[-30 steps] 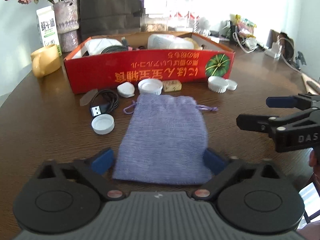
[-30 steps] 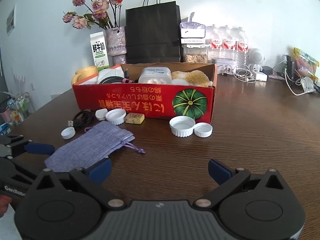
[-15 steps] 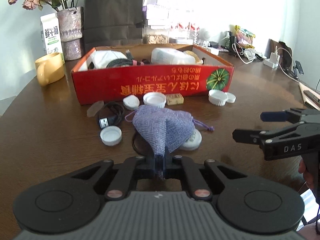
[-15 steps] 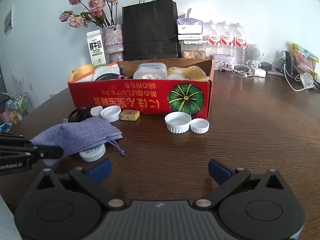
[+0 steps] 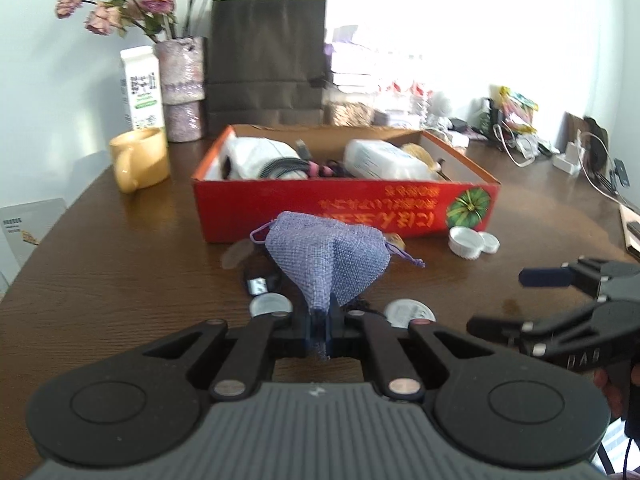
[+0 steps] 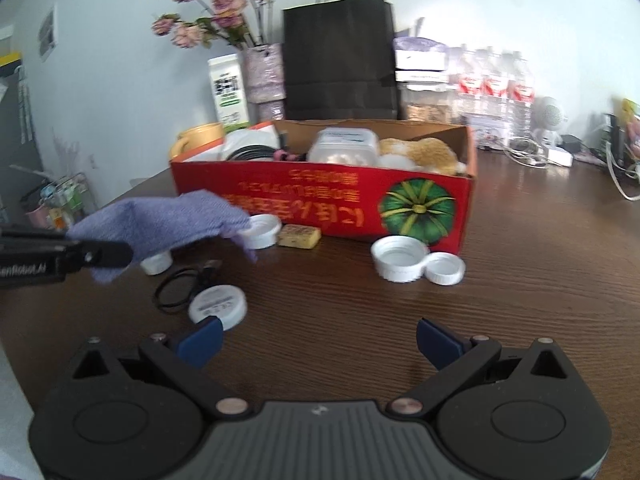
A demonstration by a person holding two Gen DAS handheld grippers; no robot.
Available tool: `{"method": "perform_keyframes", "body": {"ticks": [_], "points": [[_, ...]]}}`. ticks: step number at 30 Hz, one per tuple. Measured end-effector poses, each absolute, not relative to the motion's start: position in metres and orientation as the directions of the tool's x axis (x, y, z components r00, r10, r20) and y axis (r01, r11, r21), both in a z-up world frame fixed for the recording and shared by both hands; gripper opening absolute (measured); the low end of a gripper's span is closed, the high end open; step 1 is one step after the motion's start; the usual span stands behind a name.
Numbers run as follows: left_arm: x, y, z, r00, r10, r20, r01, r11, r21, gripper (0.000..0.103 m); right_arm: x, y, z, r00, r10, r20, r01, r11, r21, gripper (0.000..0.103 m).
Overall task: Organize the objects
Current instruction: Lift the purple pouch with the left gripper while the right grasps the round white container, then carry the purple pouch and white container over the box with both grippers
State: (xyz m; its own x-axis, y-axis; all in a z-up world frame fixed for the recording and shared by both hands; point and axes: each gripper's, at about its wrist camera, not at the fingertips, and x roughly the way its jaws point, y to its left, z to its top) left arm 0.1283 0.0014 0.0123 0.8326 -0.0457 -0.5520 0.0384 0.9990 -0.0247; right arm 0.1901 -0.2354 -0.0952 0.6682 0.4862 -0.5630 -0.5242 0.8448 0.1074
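My left gripper [image 5: 320,326] is shut on the bottom edge of a purple drawstring pouch [image 5: 328,256] and holds it lifted above the table, in front of the red cardboard box [image 5: 344,208]. In the right wrist view the pouch [image 6: 160,220] hangs from the left gripper [image 6: 100,256] at the left. My right gripper [image 6: 318,340] is open and empty, low over the table; it shows at the right of the left wrist view [image 5: 520,300]. A white round tin [image 6: 218,306] and a black cable loop [image 6: 176,292] lie below the pouch.
White lids [image 6: 398,258] [image 6: 444,270] [image 6: 262,230] and a small yellow block [image 6: 300,236] lie along the box front. The box holds a plastic container [image 6: 344,150] and other items. A yellow mug [image 5: 140,158], milk carton [image 5: 142,88], flower vase [image 5: 182,88] and black paper bag [image 5: 266,60] stand behind.
The left gripper closed on the pouch's near edge and lifted it off the table, uncovering the white tin and cable loop. The right gripper moved closer to the box, still open.
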Motion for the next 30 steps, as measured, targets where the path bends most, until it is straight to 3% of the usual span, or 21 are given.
{"method": "perform_keyframes", "body": {"ticks": [11,14,17,30], "points": [[0.123,0.023,0.024,0.845,0.013,-0.535,-0.035,0.999,-0.031,0.006,0.197,-0.177,-0.099,0.566,0.579,-0.587,-0.677,0.732,0.069,0.069],[0.123,0.026,0.024,0.845,0.013,-0.534,-0.04,0.998,-0.038,0.006,0.196,-0.174,-0.098,0.563,0.581,-0.588,-0.685,0.726,0.062,0.057],[0.123,0.024,0.025,0.849,0.005,-0.529,-0.031,0.999,-0.04,0.006,0.197,-0.174,-0.097,0.565,0.576,-0.59,-0.686,0.725,0.051,0.038],[0.13,0.016,0.024,0.838,-0.017,-0.545,-0.008,0.999,-0.043,0.006,0.205,-0.187,-0.09,0.607,0.543,-0.58,-0.651,0.759,0.028,0.038]]}}
